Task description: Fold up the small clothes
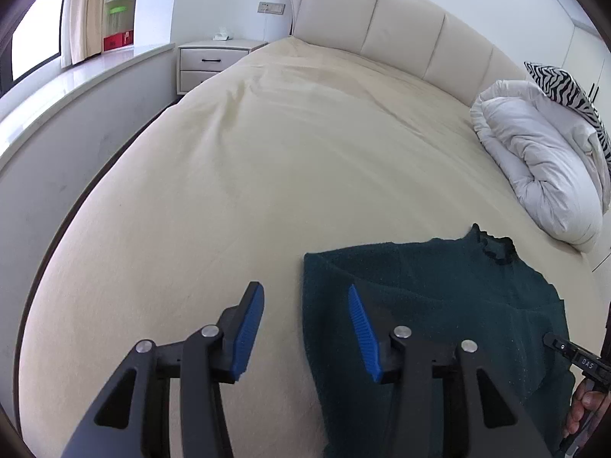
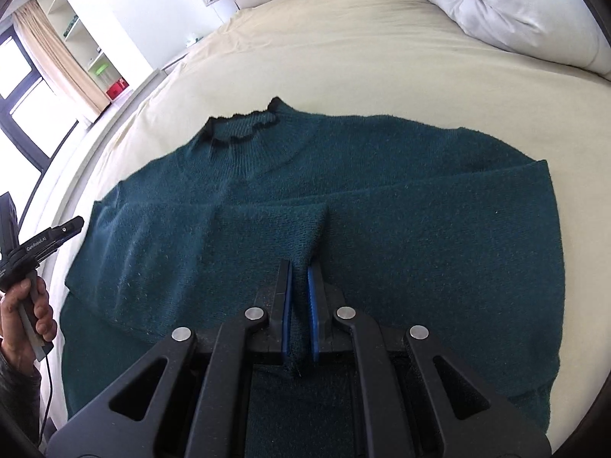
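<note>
Home bedroom: bed with padded headboard, nightstand, duvet, curtain, shelves by window.

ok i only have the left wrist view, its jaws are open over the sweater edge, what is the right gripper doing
Observer: The right gripper is shut on a pinched ridge of the green sweater, near the middle of the garment.
Operator: is the sweater still spread out or folded already
Observer: Partly folded. In the right wrist view both sleeves lie across the chest, meeting about where the right gripper pinches.
Operator: and the collar, where does it point
Observer: The collar points away from the right gripper, toward the headboard, with bare bed sheet beyond it.
Operator: is my left gripper touching the cloth
Observer: No. From the right wrist view the left gripper sits off the sweater's side edge.
</note>
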